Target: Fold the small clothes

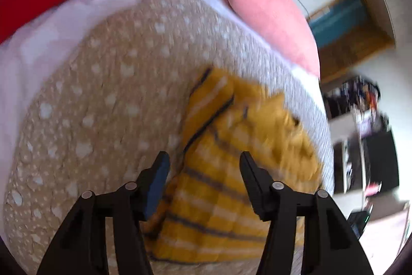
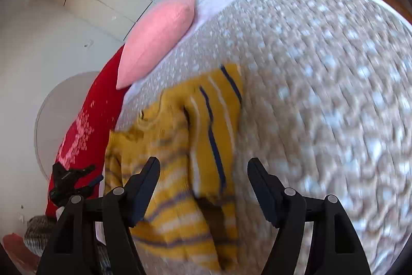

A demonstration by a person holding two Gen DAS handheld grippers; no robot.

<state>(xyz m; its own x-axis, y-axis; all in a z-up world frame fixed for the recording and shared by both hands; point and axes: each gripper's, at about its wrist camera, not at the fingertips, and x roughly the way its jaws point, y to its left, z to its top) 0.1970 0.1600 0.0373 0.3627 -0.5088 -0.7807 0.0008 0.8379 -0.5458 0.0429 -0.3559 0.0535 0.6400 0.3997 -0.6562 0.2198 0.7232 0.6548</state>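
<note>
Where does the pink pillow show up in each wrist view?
Left wrist: pink pillow at upper right, beyond the yellow striped garment.
Right wrist: pink pillow at upper left, beside the red cushion.
Shared landmark: the beige spotted blanket under the garment.

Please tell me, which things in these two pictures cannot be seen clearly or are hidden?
- Yellow striped garment: motion blur in both views; its kind and fold state cannot be told.
- Garment's near edge: hidden behind the left tongs and the right tongs, both open.
- Red cushion: its white print is blurred, unreadable.
- Dark clutter at the left view's right edge: too small and blurred.
</note>
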